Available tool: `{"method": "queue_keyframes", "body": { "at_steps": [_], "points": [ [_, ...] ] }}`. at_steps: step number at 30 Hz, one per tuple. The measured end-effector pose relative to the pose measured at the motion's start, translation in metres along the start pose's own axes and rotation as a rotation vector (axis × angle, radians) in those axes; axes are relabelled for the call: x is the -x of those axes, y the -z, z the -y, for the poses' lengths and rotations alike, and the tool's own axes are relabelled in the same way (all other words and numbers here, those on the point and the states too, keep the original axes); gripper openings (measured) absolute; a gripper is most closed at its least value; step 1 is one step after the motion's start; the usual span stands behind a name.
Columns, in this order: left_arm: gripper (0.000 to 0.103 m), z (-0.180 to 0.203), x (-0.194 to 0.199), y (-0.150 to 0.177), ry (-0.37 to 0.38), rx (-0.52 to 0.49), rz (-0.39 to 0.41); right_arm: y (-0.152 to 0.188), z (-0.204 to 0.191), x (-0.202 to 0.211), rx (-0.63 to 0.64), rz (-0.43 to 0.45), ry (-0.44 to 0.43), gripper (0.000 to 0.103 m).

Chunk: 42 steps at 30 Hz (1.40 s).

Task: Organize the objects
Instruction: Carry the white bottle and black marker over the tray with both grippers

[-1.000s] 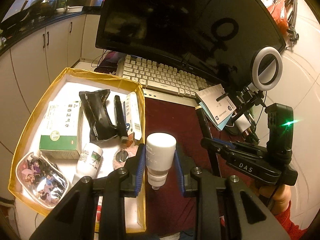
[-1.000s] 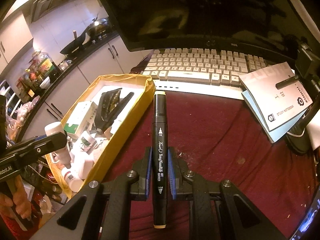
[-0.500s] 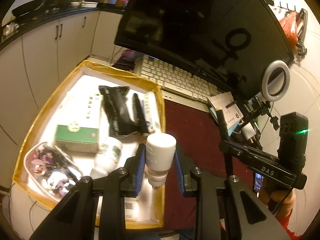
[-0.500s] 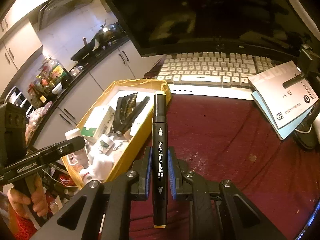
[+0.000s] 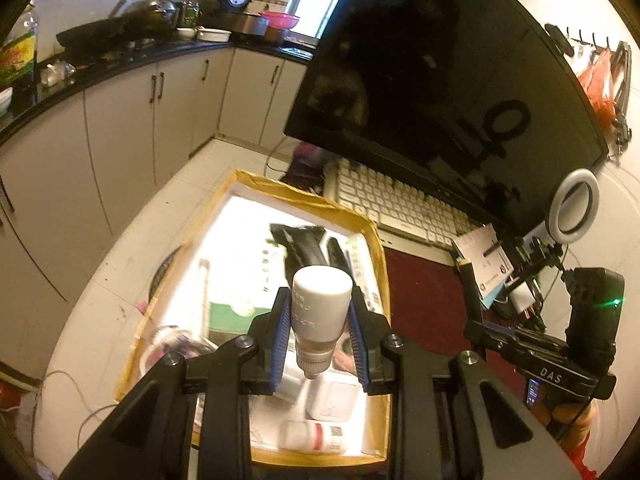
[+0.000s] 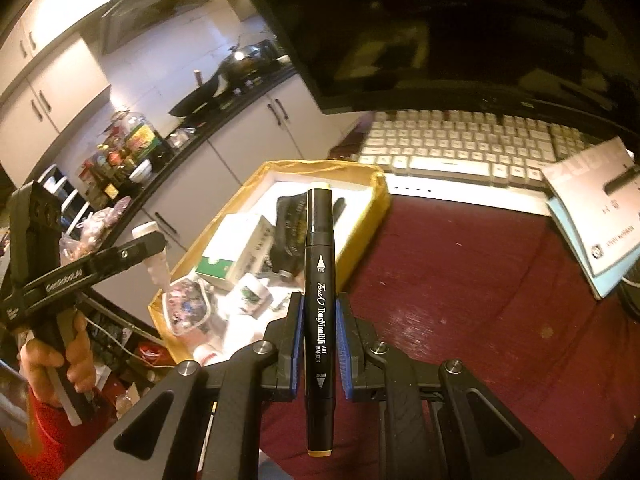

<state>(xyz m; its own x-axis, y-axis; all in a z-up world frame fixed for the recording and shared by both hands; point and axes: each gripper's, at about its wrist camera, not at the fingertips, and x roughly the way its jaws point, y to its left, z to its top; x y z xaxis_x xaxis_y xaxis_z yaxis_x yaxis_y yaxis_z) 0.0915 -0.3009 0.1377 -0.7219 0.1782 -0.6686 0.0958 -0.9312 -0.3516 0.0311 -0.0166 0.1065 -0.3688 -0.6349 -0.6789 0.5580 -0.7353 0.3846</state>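
Yellow-rimmed cardboard box (image 5: 376, 240) already holds clutter; left gripper (image 5: 319, 334) fingers clamp a white plastic bottle (image 5: 320, 312) above it, right gripper (image 6: 318, 344) fingers clamp a black art marker (image 6: 319, 280), neither yet stowed.

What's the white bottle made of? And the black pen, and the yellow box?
The bottle looks like matte white plastic: smooth, dull, with moulded ridges at the neck. The pen seems to be glossy black plastic, since light glints along its barrel. The box is probably cardboard or foam wrapped in shiny yellow tape; its rim looks wrinkled.

White bottle (image 5: 320, 312), black marker (image 6: 319, 280) w/ yellow ends, yellow box (image 5: 376, 248), maroon cloth (image 6: 460, 264), blue-padded tongs.
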Motion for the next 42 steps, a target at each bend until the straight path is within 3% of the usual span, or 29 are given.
{"method": "queue_keyframes", "body": {
  "at_steps": [11,25,32,36,42],
  "points": [
    [0.027,-0.045,-0.021,-0.017,-0.081,0.037,-0.027,-0.001,-0.009,-0.01,0.012,-0.014,-0.01,0.016],
    [0.027,-0.094,-0.075,-0.015,-0.177,0.04,-0.132,-0.005,-0.019,-0.026,0.035,-0.039,-0.002,0.016],
    [0.027,-0.093,-0.076,-0.011,-0.17,0.021,-0.124,-0.024,-0.024,-0.038,0.062,-0.041,0.012,0.016],
    [0.027,-0.083,-0.075,-0.005,-0.219,-0.033,-0.129,-0.045,-0.021,-0.051,0.042,-0.044,0.003,0.016],
    [0.027,-0.084,-0.086,0.001,-0.227,-0.035,-0.182,-0.069,-0.023,-0.082,0.006,-0.077,-0.034,0.016]
  ]
}}
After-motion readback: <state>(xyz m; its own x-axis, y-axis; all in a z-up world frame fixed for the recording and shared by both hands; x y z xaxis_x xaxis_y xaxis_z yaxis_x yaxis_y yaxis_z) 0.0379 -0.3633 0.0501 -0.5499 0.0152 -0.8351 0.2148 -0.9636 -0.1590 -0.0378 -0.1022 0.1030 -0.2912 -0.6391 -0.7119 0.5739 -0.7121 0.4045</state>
